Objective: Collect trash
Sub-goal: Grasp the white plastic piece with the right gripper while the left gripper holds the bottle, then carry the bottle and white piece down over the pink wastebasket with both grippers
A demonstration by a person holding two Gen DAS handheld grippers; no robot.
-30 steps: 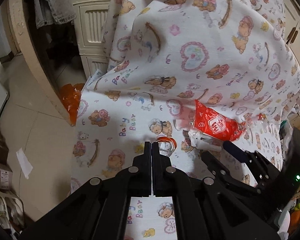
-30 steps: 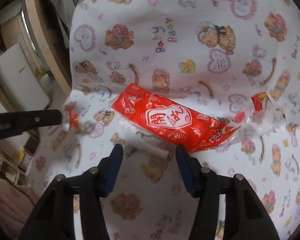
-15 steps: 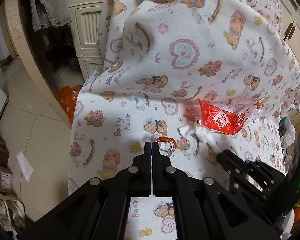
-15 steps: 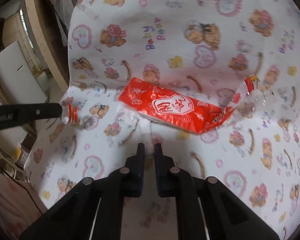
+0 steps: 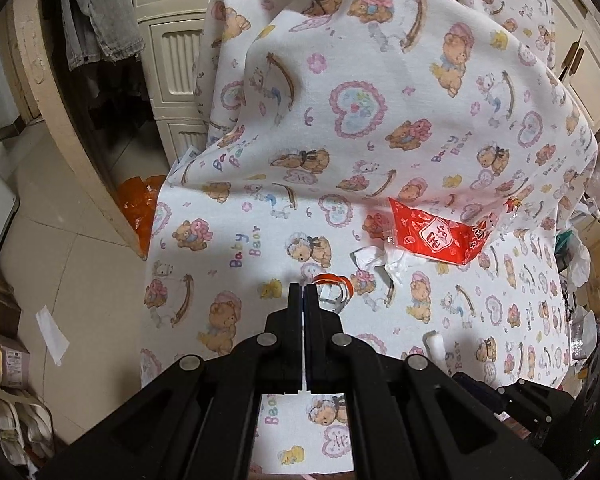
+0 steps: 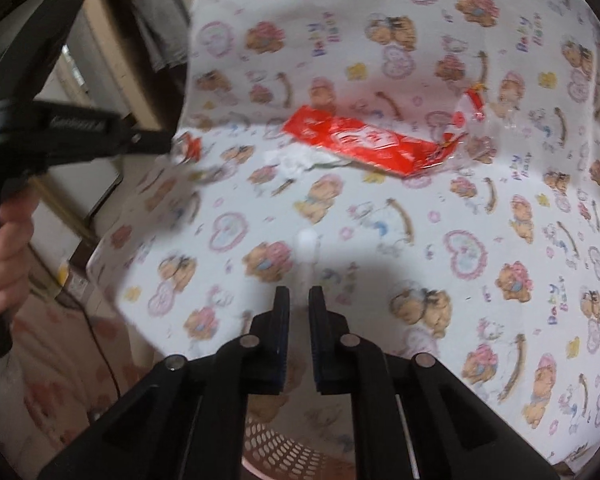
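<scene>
A red snack wrapper [image 5: 434,236] lies on the bear-print sheet [image 5: 380,128], with crumpled white tissue [image 5: 374,258] beside it. My left gripper [image 5: 303,286] is shut on a clear plastic scrap with a red band [image 5: 332,290]. In the right wrist view my right gripper [image 6: 299,294] is shut on a white rolled paper stick [image 6: 306,252], held above the sheet [image 6: 480,240]. The wrapper [image 6: 364,142] and tissue [image 6: 296,162] lie further off. The left gripper [image 6: 172,146] shows at the left with the scrap [image 6: 190,150].
A pink perforated basket [image 6: 284,452] sits below the right gripper. An orange bag [image 5: 140,204] lies on the floor by a wooden frame [image 5: 60,120]. Drawers [image 5: 176,60] stand behind, and clutter [image 5: 580,256] at the right.
My right gripper has pulled back from the wrapper with the white stick between its fingers. The left gripper has stayed shut on the scrap.
</scene>
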